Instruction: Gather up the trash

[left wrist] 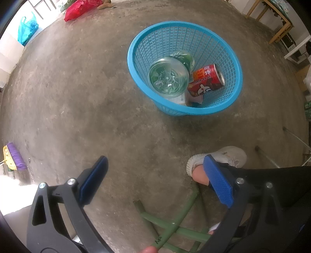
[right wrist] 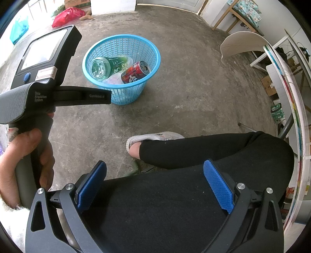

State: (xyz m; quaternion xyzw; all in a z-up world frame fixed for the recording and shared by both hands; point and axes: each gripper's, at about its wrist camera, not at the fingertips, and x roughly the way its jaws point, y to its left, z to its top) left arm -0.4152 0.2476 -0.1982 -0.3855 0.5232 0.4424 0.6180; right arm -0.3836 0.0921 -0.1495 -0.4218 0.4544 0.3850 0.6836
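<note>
A blue plastic basket [left wrist: 231, 58] [right wrist: 126, 95] stands on the concrete floor. Inside lie a clear green bottle [left wrist: 168, 78] [right wrist: 106, 66], a red drink can [left wrist: 207, 79] [right wrist: 135, 73] and some pale wrappers. My left gripper [left wrist: 155, 167] hovers open over bare floor, well short of the basket, with nothing between its blue pads [left wrist: 218, 181]. My right gripper [right wrist: 155, 175] is open too, held above a person's black-clad thigh. The left gripper's body [right wrist: 48, 64] and the hand [right wrist: 25, 155] holding it fill the left of the right wrist view.
A person's leg in black trousers [right wrist: 204, 148] and a white shoe [left wrist: 229, 155] [right wrist: 155, 137] sit near the grippers. Green stool legs [left wrist: 175, 227] lie below. A broom [left wrist: 13, 157], red bag [left wrist: 79, 8], blue bag [left wrist: 27, 29], wooden furniture [right wrist: 237, 17] and a white curved board [right wrist: 245, 41] ring the floor.
</note>
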